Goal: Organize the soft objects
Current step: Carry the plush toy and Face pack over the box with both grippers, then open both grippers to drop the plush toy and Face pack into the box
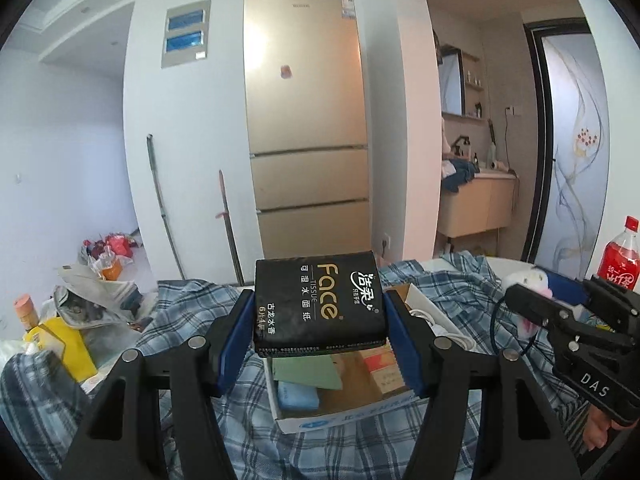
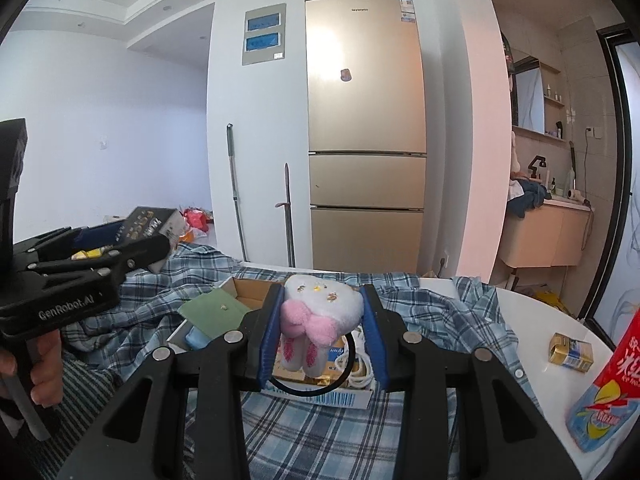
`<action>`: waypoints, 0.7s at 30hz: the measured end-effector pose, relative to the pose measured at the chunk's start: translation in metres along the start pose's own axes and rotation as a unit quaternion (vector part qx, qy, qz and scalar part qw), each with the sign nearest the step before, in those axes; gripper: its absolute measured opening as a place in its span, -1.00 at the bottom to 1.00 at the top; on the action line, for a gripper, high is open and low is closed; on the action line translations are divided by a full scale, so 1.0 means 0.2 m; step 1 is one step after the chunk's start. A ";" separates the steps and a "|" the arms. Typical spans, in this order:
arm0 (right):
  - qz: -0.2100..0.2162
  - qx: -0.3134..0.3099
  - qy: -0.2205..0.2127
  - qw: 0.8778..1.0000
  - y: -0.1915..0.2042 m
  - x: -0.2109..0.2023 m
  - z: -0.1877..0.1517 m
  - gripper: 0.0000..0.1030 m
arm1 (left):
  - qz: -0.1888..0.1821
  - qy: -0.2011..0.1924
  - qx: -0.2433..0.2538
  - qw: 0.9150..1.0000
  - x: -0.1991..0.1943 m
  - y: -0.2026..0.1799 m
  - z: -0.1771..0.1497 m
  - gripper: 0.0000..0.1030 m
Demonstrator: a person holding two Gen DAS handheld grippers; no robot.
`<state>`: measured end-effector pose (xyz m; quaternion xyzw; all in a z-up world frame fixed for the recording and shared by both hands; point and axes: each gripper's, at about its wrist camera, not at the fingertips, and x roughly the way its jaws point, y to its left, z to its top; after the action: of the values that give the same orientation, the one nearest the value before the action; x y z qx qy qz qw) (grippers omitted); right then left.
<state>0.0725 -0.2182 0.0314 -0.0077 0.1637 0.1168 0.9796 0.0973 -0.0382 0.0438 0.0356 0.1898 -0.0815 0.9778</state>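
My left gripper (image 1: 318, 312) is shut on a black pack of Face tissues (image 1: 319, 304), held in the air above an open cardboard box (image 1: 304, 420) that rests on a blue plaid cloth (image 1: 180, 320). My right gripper (image 2: 322, 320) is shut on a white and pink plush toy (image 2: 320, 312) with a black elastic loop (image 2: 312, 390) hanging under it, also over the box (image 2: 344, 400). The right gripper (image 1: 560, 308) with the plush shows at the right of the left wrist view. The left gripper (image 2: 132, 248) with the tissue pack (image 2: 150, 224) shows at the left of the right wrist view.
The box holds a green wallet (image 2: 212, 308), a blue item (image 1: 298, 394) and white cables (image 2: 360, 376). A red drink bottle (image 1: 620, 260), a small gold carton (image 2: 570, 352) and a red and blue packet (image 2: 608, 396) stand at the right. Bags (image 1: 72, 320) clutter the left. A gold fridge (image 2: 366, 136) stands behind.
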 end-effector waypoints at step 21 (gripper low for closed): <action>-0.006 0.033 0.125 0.992 -0.08 0.59 -0.01 -0.28 | 0.009 0.163 -0.013 0.987 0.63 0.01 -0.08 0.27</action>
<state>0.1837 -0.2072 -0.0099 0.0095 0.2882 0.1036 0.9519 0.2065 -0.0527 -0.0183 0.0374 0.3472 -0.0638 0.9349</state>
